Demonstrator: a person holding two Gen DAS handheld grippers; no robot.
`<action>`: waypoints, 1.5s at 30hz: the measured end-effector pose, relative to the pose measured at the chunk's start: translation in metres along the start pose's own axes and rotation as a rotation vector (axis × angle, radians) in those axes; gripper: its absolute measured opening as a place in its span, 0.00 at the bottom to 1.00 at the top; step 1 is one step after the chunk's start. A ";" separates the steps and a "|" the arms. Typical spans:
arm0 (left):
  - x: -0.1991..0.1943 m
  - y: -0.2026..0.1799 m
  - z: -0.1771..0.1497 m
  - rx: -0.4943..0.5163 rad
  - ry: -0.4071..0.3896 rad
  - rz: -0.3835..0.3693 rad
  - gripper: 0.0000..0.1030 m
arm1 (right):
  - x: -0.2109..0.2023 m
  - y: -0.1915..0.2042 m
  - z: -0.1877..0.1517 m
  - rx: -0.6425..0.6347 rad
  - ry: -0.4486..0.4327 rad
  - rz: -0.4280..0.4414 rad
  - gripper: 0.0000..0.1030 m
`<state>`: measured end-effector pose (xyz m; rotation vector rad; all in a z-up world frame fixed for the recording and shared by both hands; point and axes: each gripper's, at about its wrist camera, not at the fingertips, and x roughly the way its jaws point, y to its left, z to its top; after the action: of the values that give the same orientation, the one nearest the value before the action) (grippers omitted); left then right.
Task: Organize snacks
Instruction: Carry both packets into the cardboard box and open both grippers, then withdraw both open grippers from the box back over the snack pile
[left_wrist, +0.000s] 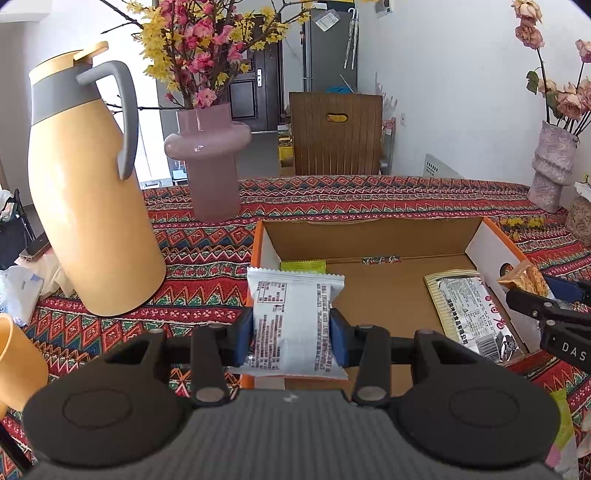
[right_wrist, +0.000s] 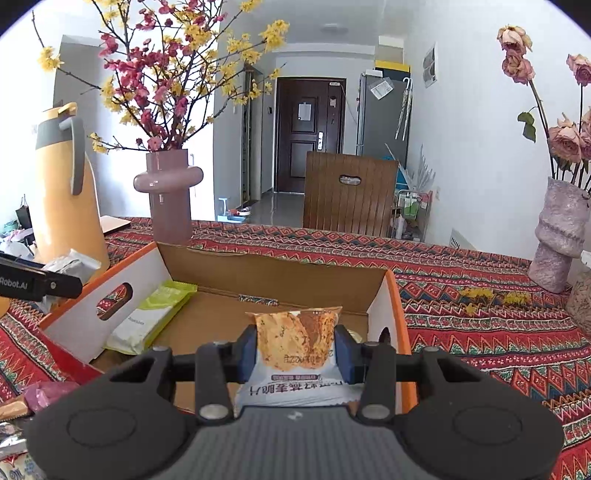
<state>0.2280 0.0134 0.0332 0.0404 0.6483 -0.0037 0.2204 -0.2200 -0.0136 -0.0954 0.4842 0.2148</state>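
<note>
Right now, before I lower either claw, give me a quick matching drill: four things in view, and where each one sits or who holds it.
Things
1. white packet
2. orange-printed packet
3. green packet
4. yellow jug

Places
A. lying in the cardboard box by its left wall
B. pinched in the right claw
C. standing on the tablecloth, left of the box
D. pinched in the left claw

Pairs: 1-D, 2-B, 3-A, 4-C
</note>
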 end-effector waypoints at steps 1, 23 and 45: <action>0.002 -0.001 -0.001 0.001 0.005 -0.002 0.41 | 0.003 0.001 -0.002 0.003 0.008 0.002 0.41; -0.023 -0.005 -0.009 0.016 -0.072 -0.063 1.00 | -0.030 0.003 -0.007 0.009 -0.053 -0.003 1.00; -0.092 0.000 -0.059 -0.006 -0.155 -0.092 1.00 | -0.120 0.020 -0.044 0.027 -0.111 0.016 1.00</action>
<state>0.1193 0.0144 0.0414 0.0046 0.4951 -0.0931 0.0926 -0.2289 0.0033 -0.0531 0.3771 0.2283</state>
